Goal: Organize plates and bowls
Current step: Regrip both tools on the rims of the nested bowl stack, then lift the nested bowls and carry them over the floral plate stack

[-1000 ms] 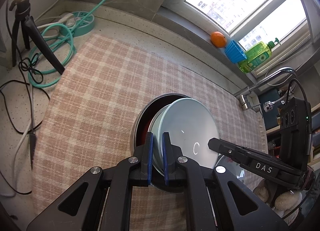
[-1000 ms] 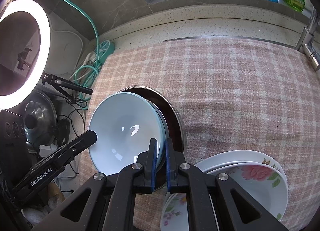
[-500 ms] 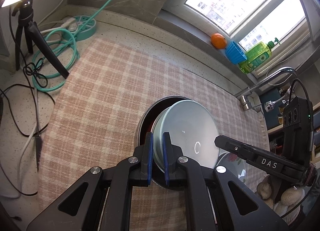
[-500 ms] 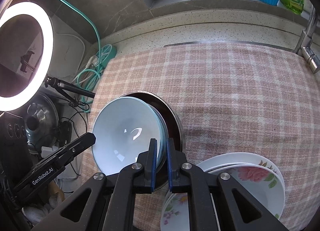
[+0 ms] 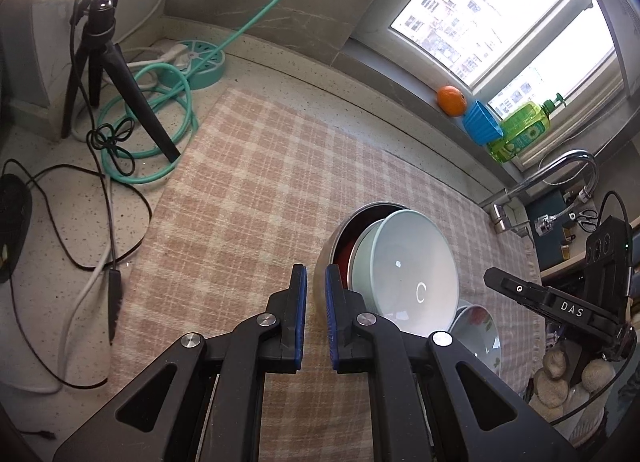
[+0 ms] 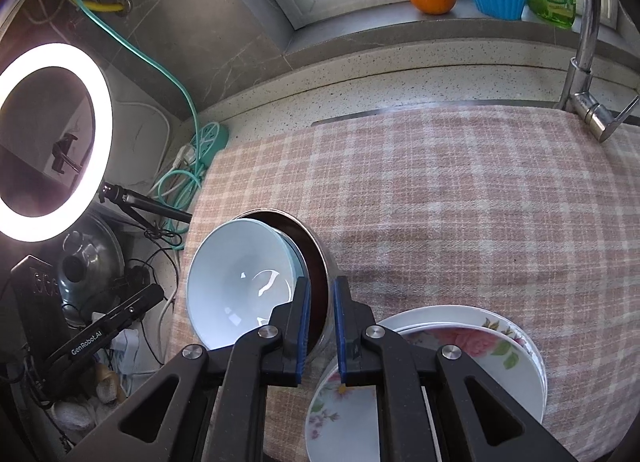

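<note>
We are hovering over nested bowls: the pale blue bowl [image 6: 240, 282] is sitting just left of our right gripper [image 6: 319, 326], whose jaws have just been opening, apparently gripping nothing. Our left gripper [image 5: 315, 318] is nearly closed, empty. Floral plates [image 6: 480, 346] are lying right. Glazed, slippery, breakable: we are favouring rim grips.

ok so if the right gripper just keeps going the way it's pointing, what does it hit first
Probably the steel bowl: its rim sits between the right gripper's jaws, which have just been opening and don't press it. Depth is unclear.
</note>
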`<state>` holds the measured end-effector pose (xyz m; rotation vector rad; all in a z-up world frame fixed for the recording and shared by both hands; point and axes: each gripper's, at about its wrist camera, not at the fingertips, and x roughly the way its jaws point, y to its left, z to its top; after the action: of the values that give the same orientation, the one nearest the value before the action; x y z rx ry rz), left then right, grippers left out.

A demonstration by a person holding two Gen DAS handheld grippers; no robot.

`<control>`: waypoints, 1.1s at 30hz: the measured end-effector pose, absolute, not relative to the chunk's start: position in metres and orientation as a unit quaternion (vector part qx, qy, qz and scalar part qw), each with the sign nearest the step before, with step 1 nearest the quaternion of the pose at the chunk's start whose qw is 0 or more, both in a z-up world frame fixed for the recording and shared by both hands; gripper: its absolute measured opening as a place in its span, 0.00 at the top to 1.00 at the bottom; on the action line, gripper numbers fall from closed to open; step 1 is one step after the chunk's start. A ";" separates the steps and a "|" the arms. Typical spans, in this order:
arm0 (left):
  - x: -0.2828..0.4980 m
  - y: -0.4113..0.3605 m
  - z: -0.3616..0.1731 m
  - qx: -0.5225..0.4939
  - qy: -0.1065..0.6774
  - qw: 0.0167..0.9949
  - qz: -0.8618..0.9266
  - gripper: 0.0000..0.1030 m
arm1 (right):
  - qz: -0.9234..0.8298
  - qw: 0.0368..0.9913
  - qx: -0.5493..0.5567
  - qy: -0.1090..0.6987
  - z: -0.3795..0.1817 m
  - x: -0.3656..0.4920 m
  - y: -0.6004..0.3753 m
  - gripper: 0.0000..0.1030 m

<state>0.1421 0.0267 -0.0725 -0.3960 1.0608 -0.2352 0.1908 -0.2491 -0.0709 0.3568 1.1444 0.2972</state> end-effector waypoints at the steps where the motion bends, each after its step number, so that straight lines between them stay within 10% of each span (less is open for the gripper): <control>1: 0.142 0.027 -0.074 -0.189 0.503 0.836 -0.112 0.92 | 0.135 0.816 0.171 0.535 -0.071 0.190 -0.251 0.84; 33: 0.153 0.008 -0.092 -0.173 0.532 0.822 -0.109 0.93 | 0.154 0.792 0.169 0.566 -0.110 0.206 -0.244 0.83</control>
<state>0.1533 0.0075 -0.0922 -0.3673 1.1323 -0.2318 0.2065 -0.2441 -0.1103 0.3638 1.2172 0.3306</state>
